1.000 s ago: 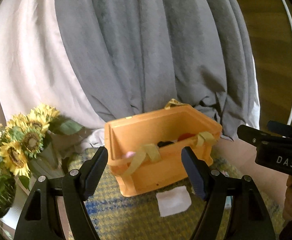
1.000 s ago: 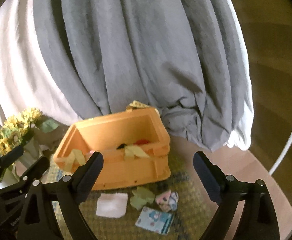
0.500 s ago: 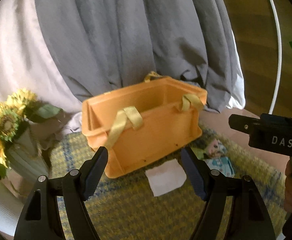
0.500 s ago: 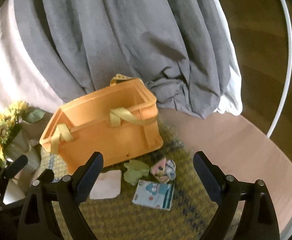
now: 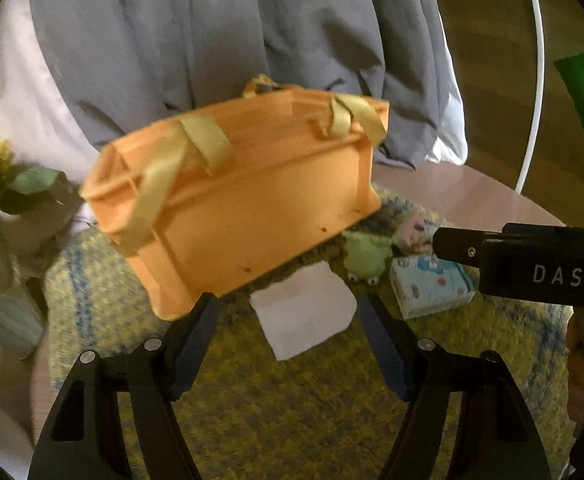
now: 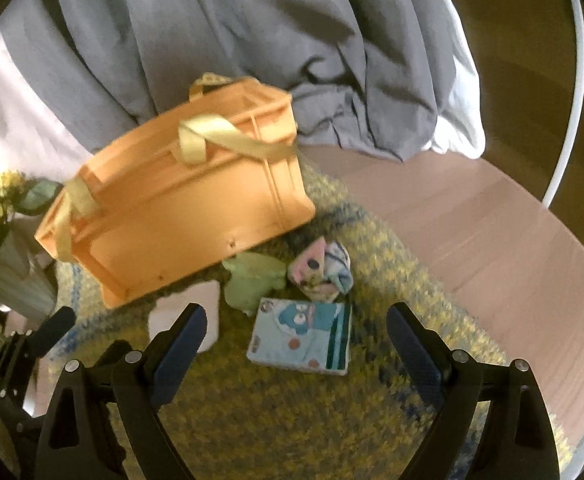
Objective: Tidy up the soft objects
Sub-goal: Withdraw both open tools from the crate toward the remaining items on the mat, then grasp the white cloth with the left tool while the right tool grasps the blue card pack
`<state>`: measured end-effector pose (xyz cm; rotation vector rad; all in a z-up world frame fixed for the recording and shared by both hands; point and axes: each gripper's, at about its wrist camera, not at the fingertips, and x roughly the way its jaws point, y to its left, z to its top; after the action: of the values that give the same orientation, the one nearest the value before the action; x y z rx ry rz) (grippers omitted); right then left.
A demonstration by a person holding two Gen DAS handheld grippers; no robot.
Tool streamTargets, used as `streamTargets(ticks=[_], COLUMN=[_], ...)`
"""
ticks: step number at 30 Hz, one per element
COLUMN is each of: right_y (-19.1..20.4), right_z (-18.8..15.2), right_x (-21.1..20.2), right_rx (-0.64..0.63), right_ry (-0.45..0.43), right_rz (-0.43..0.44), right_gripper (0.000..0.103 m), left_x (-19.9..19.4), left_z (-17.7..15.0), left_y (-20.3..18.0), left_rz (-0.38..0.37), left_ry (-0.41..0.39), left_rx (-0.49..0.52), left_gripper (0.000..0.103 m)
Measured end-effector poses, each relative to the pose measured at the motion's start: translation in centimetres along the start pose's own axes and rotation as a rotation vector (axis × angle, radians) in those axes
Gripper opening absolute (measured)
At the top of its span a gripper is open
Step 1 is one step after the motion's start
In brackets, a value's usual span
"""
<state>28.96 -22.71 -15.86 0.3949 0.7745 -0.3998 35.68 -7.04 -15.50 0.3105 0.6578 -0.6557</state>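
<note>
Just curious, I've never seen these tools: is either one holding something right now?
No. The left gripper and right gripper are both open and empty, above the white cloth and blue packet.

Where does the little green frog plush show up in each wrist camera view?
Left wrist: green frog plush, right of centre, beside the white cloth.
Right wrist, centre, above the blue cartoon packet.
Shared landmark: the orange crate, just behind it in both.

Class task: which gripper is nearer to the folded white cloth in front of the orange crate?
Left. The left gripper frames the white cloth directly ahead; from the right gripper the cloth lies off by its left finger.
</note>
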Motion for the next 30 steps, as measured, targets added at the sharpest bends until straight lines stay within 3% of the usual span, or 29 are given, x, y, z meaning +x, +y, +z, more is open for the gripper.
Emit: streamTargets(ticks=[21, 28, 30], right_y=[0.6, 0.3, 0.2], right_z=[-1.3, -1.5, -1.7], right_x=[5.7, 7.0, 7.0], right_rx=[0.001, 0.024, 0.018], right_ry=[0.184, 0.218, 0.21], right_rz=[-0.015, -0.029, -0.032], right_gripper=[0.092, 0.092, 0.089], left_x=[7.4, 8.1, 7.9], left_z=[-0.8, -0.8, -0.8], left_y=[-0.4, 0.1, 0.0], left_rz=[-0.076, -0.095, -0.089], left_ry=[0.154, 0.182, 0.175], left_rx=[0.035, 0.007, 0.01], left_gripper=[0.069, 0.038, 0.021])
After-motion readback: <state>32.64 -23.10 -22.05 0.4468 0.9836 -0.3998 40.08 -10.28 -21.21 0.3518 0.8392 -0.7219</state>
